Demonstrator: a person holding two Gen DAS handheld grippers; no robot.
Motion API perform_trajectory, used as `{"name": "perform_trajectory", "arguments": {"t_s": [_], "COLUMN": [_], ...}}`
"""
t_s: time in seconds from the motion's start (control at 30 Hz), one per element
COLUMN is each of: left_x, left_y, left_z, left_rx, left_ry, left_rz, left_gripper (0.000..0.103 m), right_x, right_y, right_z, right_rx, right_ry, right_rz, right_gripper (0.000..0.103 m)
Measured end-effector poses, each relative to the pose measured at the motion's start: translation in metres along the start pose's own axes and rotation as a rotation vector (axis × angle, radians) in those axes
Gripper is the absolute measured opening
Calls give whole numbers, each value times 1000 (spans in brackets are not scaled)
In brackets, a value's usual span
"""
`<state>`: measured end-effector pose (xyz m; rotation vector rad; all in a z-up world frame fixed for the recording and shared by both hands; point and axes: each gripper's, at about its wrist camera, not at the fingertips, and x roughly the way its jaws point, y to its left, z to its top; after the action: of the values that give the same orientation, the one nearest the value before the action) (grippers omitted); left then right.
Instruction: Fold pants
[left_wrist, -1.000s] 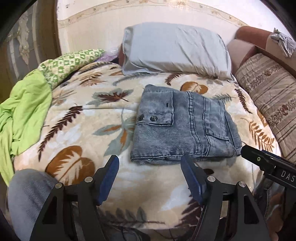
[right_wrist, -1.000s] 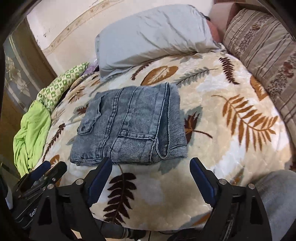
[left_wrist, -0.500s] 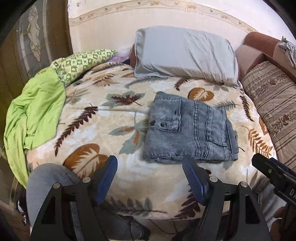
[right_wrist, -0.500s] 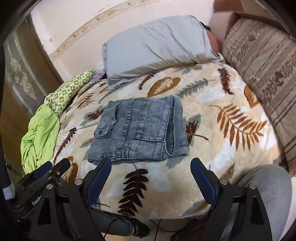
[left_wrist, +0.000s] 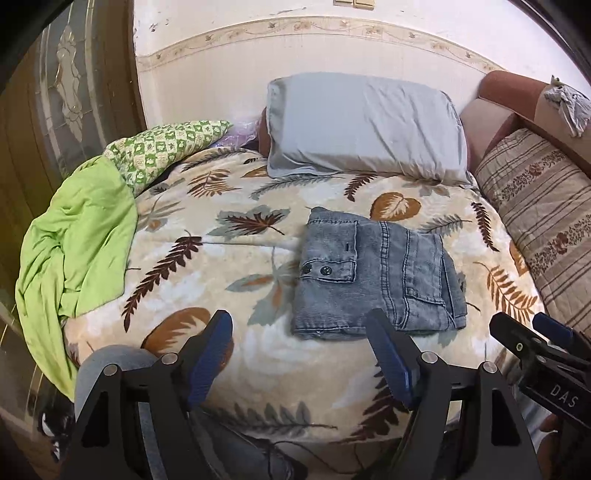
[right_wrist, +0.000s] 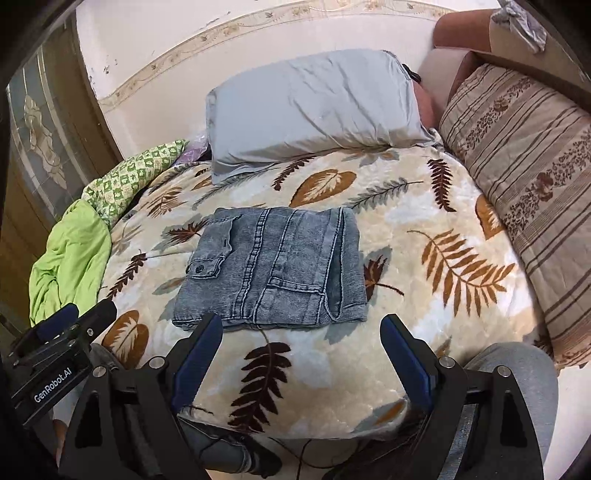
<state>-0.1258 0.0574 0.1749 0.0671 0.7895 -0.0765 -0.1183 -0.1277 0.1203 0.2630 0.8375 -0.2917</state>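
Left wrist view first: my left gripper (left_wrist: 299, 336) has its blue pads (left_wrist: 208, 354) spread wide with nothing between them, held off the near edge of the leaf-print blanket (left_wrist: 207, 266). Just beyond its right finger lie the grey denim pants (left_wrist: 373, 280), folded into a compact rectangle, flat on the blanket and touching neither tool. My right gripper (left_wrist: 532, 332) shows at the far right of this view, level with the pants' near edge. From the right wrist I see the right gripper (right_wrist: 301, 336) also gaping wide and empty, with the pants (right_wrist: 273, 266) ahead of its left finger. Past the pants a grey pillow (right_wrist: 314, 107) leans at the wall. Left of my left gripper a green cloth (left_wrist: 77, 240) hangs over the blanket's edge.
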Motion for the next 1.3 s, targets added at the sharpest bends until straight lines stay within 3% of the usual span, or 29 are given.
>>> {"name": "perform_trajectory", "arguments": {"t_s": [1.3], "left_x": [6], "left_y": [-6], "left_z": [1], "left_rx": [12], "left_ry": [11], "left_rz": [-4], "left_gripper": [75], "right_x": [8], "right_y": [2], "right_z": [2], "right_rx": [-39], "right_ry": [16], "right_rz": [-21], "right_gripper": [88]}}
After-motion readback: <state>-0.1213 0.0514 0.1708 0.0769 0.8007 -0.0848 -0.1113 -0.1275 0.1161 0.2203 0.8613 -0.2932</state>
